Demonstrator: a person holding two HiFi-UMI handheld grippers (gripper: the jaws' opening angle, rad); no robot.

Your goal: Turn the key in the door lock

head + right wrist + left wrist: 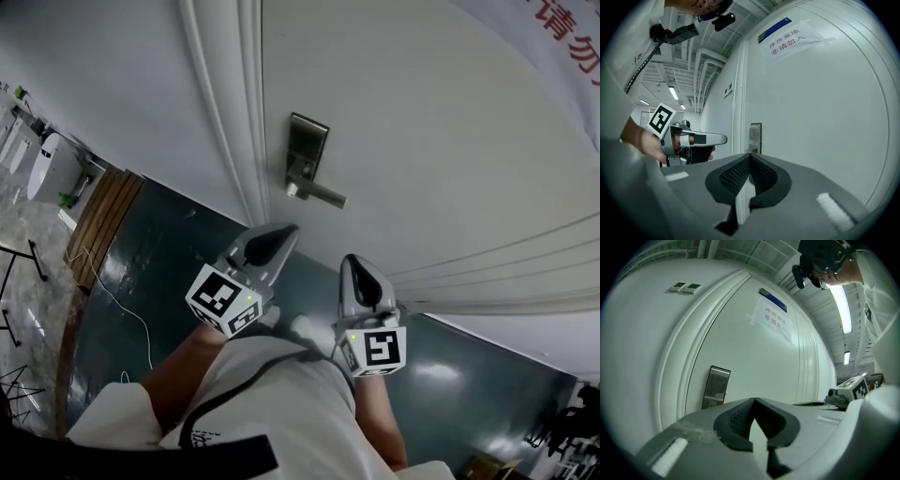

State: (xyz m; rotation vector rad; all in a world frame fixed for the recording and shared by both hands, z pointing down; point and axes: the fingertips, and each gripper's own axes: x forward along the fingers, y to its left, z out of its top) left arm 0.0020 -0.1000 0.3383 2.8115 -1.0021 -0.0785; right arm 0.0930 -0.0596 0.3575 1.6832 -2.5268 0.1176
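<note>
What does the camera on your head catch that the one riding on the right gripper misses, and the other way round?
Only the head view shows the dark floor and the marker cube on the right gripper. Only the right gripper view shows the ceiling lights and the blue plate above the paper sign. Both show the white door, its metal lock plate and the left gripper, jaws shut and apart from the lock.
</note>
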